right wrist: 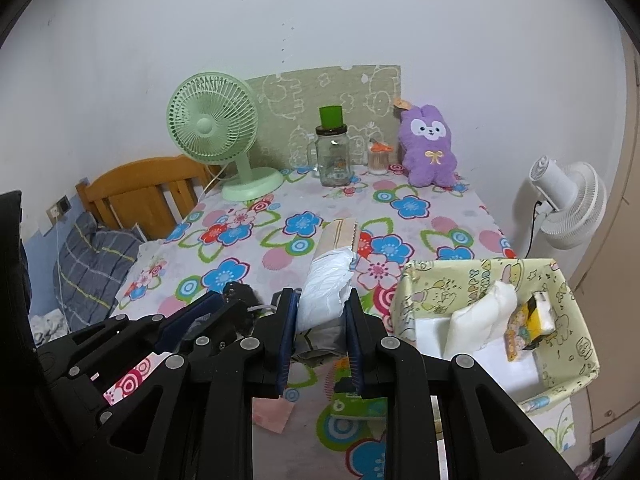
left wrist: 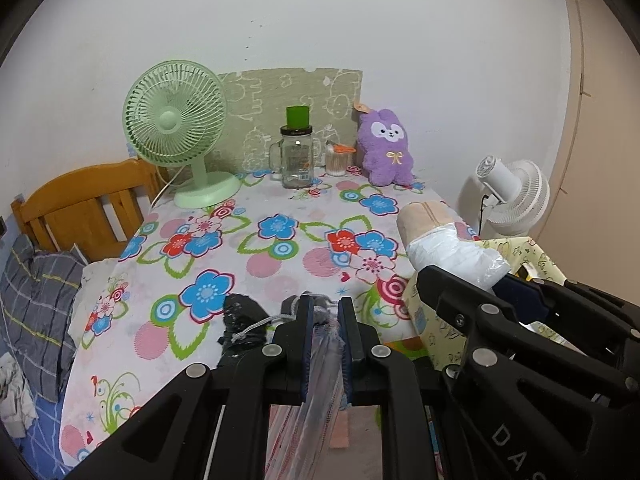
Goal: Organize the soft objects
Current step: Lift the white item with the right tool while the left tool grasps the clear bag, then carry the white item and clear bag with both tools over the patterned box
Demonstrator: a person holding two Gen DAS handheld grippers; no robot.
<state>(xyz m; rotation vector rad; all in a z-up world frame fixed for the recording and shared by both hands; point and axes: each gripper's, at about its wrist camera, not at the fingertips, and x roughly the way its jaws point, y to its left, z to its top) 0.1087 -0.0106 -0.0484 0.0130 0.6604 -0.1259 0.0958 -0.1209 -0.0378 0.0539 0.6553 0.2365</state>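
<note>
My right gripper point(right wrist: 322, 300) is shut on a white plastic-wrapped soft pack point(right wrist: 328, 280) with a beige end, held above the flowered table. In the left wrist view that pack point(left wrist: 452, 248) sticks out ahead of the right gripper point(left wrist: 480, 280) at the right. My left gripper point(left wrist: 322, 306) is shut on a thin clear plastic bag point(left wrist: 324, 352) that hangs down between its jaws, with a grey cord at the tips. In the right wrist view the left gripper point(right wrist: 226, 304) sits close beside, to the left. A purple plush rabbit point(right wrist: 430, 144) leans at the table's back.
A yellow cartoon-print fabric box point(right wrist: 480, 268) at the right holds white soft packs and tissue packets. At the back stand a green fan point(right wrist: 224, 136), a glass jar mug point(right wrist: 334, 156) and a cotton-swab pot point(right wrist: 379, 162). A white fan point(right wrist: 568, 200) is off the right edge; a wooden headboard point(right wrist: 140, 192) and pillow left.
</note>
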